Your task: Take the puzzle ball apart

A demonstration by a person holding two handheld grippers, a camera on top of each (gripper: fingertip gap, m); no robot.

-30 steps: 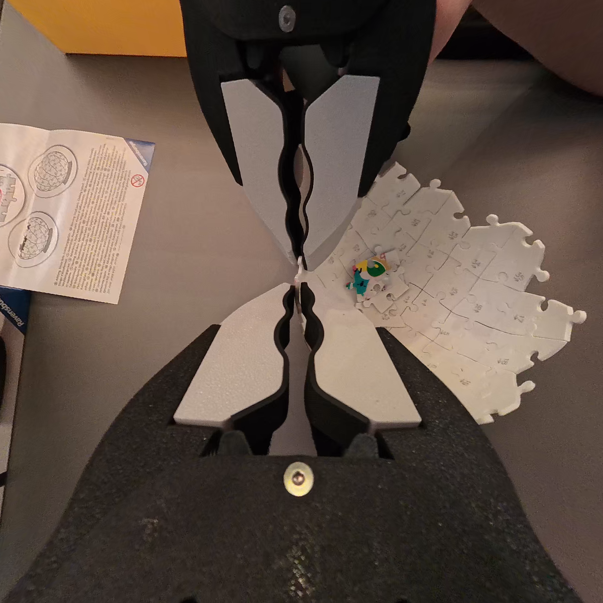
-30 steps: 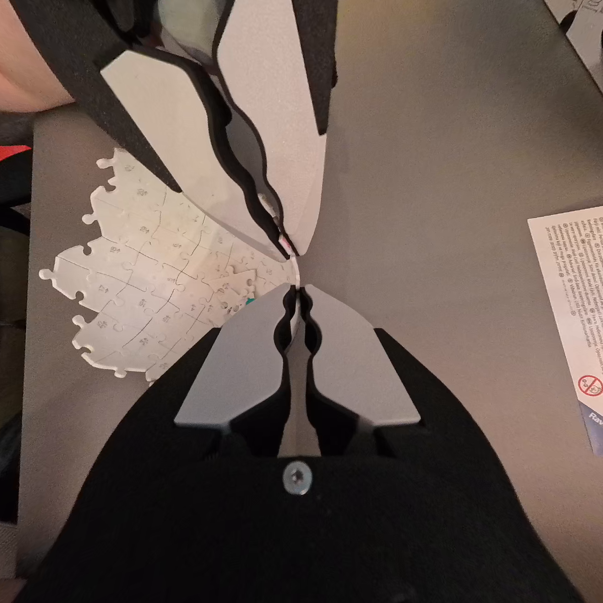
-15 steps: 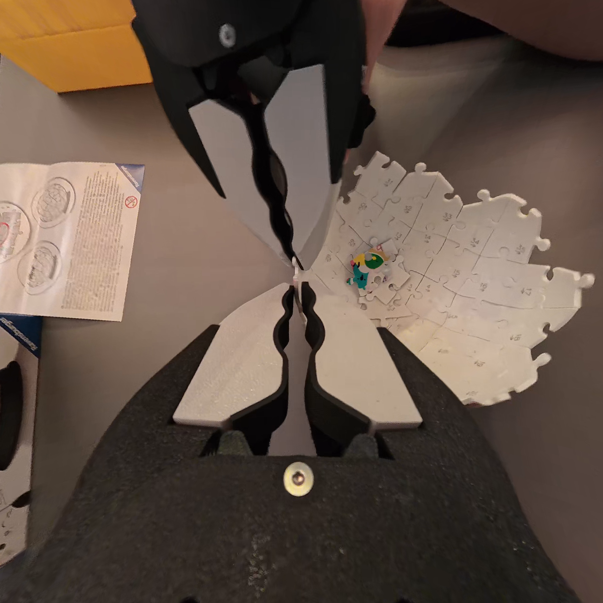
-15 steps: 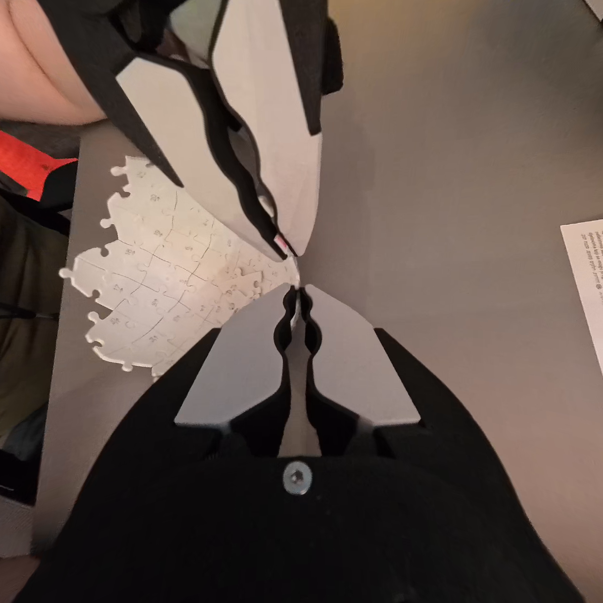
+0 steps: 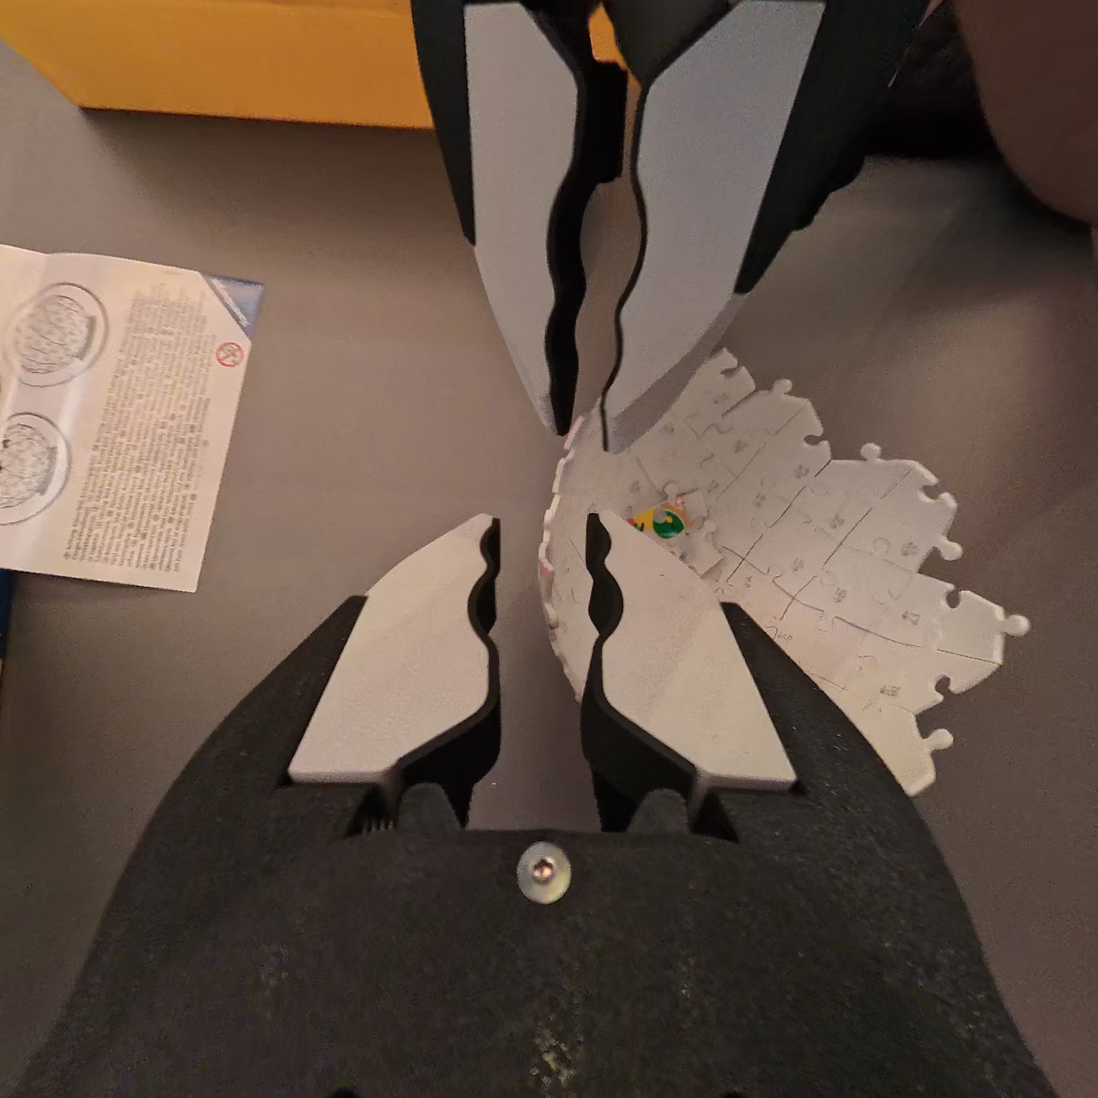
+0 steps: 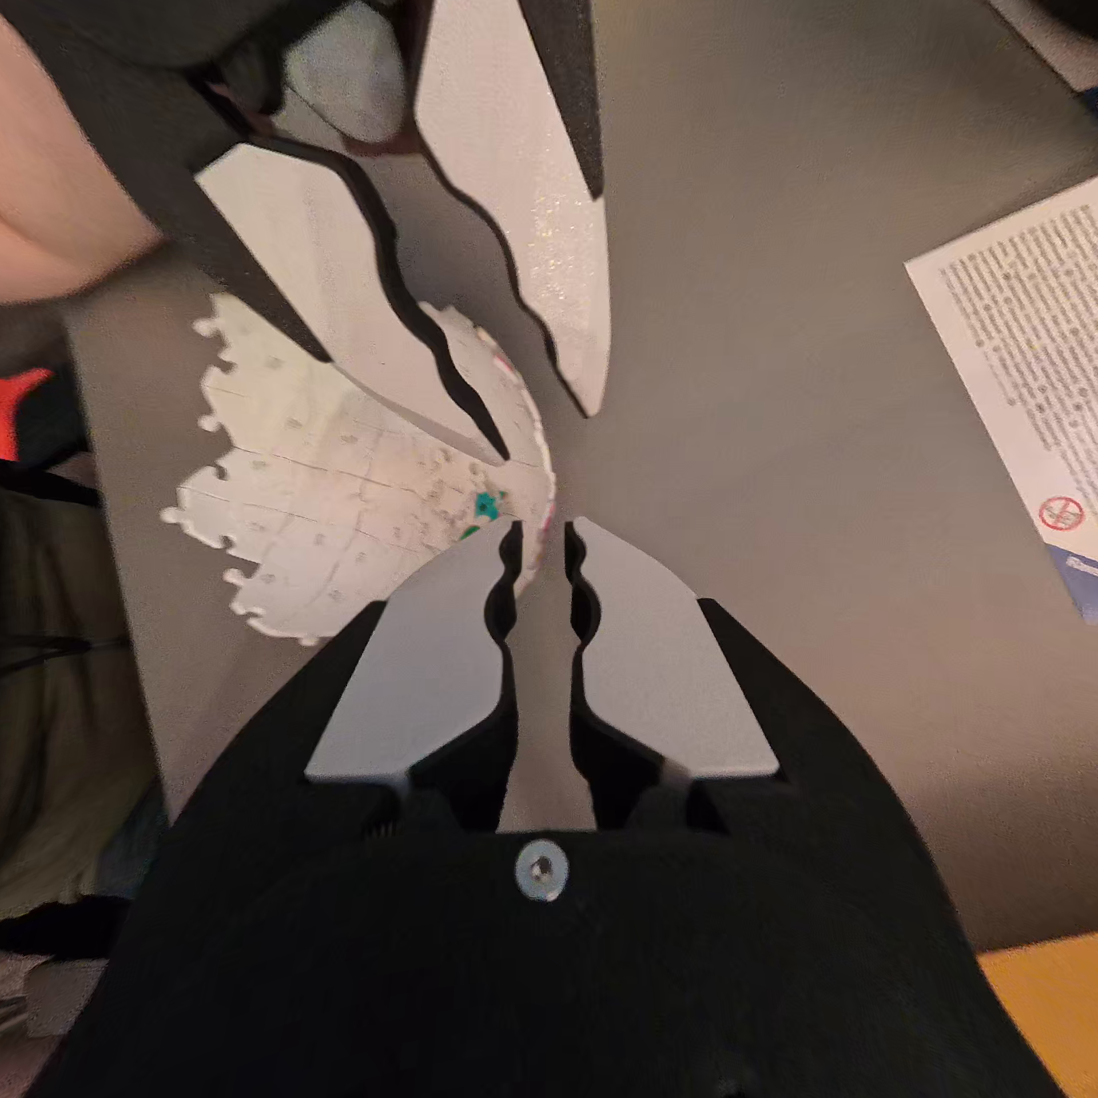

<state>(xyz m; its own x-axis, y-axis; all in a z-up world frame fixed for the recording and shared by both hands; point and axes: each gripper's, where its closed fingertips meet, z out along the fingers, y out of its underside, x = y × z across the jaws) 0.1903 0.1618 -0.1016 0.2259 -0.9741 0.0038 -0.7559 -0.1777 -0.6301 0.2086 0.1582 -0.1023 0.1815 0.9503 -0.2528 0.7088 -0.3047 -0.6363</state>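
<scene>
Straddling puzzle ball (image 5: 802, 564) rim: left tongs (image 5: 540, 523), right tongs (image 6: 543, 523), both parted.

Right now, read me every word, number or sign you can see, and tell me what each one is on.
I can't quote writing; here is what bears it.
Leaflet: dense print, too small to read.
Its blue corner band: a brand mark.
Round red sign below that band.
Puzzle ball pieces: small marks on the white inner faces, blurred.
Yellow box: no writing visible.
</scene>
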